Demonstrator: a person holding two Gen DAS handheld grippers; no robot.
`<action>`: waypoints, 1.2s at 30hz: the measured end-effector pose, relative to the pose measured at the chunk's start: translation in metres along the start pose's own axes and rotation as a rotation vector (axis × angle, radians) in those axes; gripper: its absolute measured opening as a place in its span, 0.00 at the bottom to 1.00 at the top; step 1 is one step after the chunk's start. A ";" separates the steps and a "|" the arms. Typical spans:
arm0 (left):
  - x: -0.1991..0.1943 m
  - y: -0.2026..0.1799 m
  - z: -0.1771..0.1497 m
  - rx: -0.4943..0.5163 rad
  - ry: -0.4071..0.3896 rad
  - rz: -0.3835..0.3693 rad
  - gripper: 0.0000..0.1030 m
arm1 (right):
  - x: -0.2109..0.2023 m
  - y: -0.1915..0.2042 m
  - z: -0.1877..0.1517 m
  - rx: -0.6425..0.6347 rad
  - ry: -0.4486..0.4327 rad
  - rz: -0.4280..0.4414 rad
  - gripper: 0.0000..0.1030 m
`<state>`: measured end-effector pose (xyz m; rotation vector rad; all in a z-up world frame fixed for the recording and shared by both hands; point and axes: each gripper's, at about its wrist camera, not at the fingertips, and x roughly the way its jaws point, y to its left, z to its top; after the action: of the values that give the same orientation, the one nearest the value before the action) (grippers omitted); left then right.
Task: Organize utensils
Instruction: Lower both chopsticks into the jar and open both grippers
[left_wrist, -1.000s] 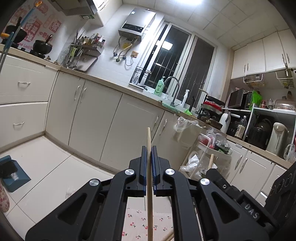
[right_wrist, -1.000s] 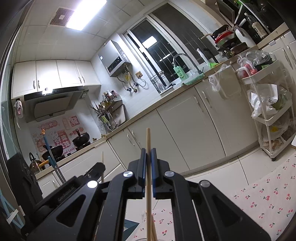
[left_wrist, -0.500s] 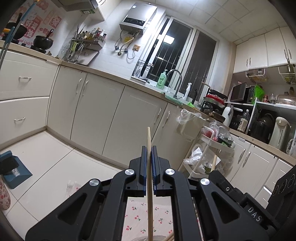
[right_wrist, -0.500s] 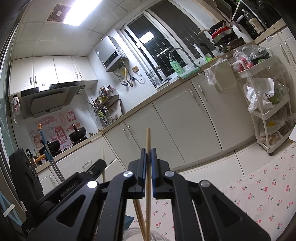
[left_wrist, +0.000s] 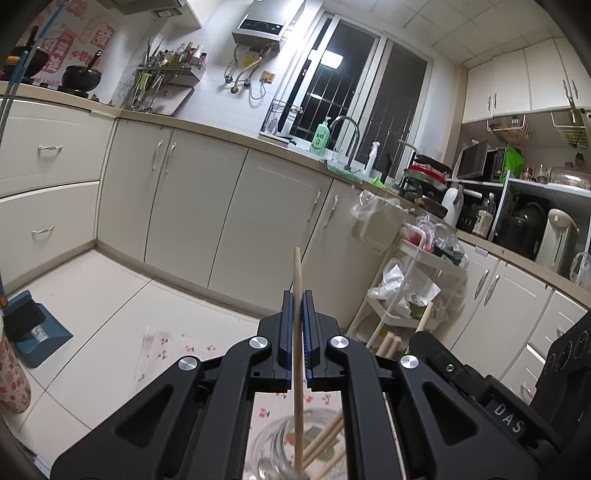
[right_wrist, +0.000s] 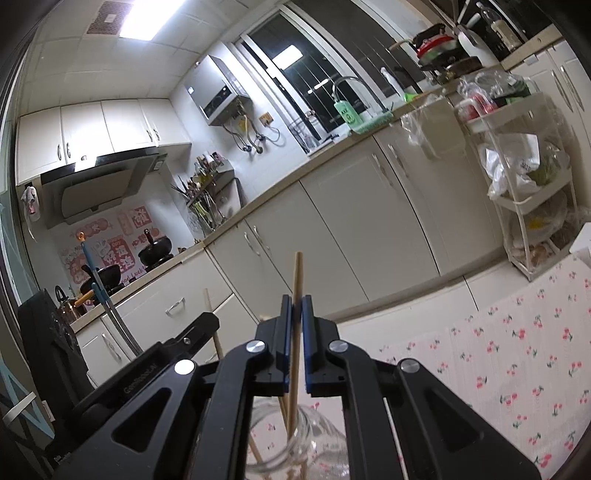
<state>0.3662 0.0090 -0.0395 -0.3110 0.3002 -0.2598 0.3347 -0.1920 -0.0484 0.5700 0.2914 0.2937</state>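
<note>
Your left claw (left_wrist: 298, 306) and right claw (right_wrist: 295, 308) each clamp thin wooden chopstick (left_wrist: 297, 280), tips entering clear glass jar (right_wrist: 317, 435) already holding several; release remains.

The left gripper (left_wrist: 297, 310) points nearly level, tipped slightly downward, its blue-padded jaws pinched tight on a wooden chopstick (left_wrist: 297, 280) that stands upright between them. The right gripper (right_wrist: 294, 314) sits close beside it in the same pose, its jaws clamped on a second chopstick (right_wrist: 296, 280), slightly tilted.
</note>
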 end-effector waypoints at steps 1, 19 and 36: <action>-0.001 0.000 -0.001 0.002 0.006 0.000 0.04 | -0.001 0.000 -0.001 -0.001 0.007 -0.001 0.07; -0.050 0.005 -0.021 0.052 0.095 0.035 0.46 | -0.054 -0.011 -0.008 0.049 0.084 -0.060 0.38; -0.080 -0.068 -0.117 0.249 0.509 -0.047 0.71 | -0.151 -0.071 -0.045 0.071 0.375 -0.377 0.46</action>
<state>0.2401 -0.0608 -0.1031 -0.0001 0.7563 -0.4187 0.1944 -0.2801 -0.0967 0.5155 0.7642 0.0220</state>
